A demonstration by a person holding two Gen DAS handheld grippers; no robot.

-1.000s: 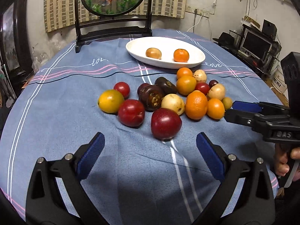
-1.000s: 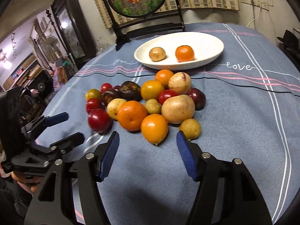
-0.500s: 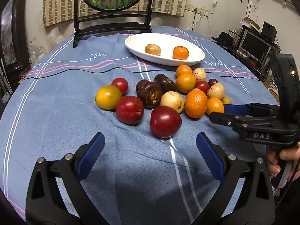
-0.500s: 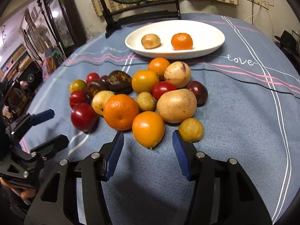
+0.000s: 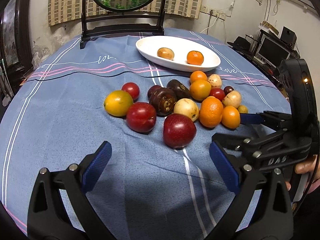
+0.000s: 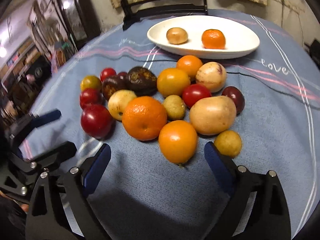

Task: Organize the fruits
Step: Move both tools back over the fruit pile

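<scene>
A heap of fruit lies on the blue tablecloth: oranges, red plums, dark and pale fruits. The white oval plate (image 5: pixel 148 44) (image 6: pixel 240 34) behind the heap holds a brown fruit (image 5: pixel 165 53) and a tangerine (image 5: pixel 195 57). My left gripper (image 5: pixel 158 160) (image 6: pixel 58 132) is open and empty, just short of a red plum (image 5: pixel 179 130). My right gripper (image 6: pixel 157 156) (image 5: pixel 234 130) is low at the heap's near edge, its jaws opening. A small orange (image 6: pixel 178 140) sits just ahead between the fingertips, untouched. A small yellow fruit (image 6: pixel 228 143) lies by the right finger.
A round goldfish screen on a black stand (image 5: pixel 122 20) stands at the table's far edge behind the plate. A monitor and shelves (image 5: pixel 272 52) crowd the room on the right. A hand (image 5: pixel 306 166) holds the right gripper's handle.
The right gripper came forward and lower toward the small orange; its jaws narrowed slightly, then spread wide. The left gripper stayed where it was.
</scene>
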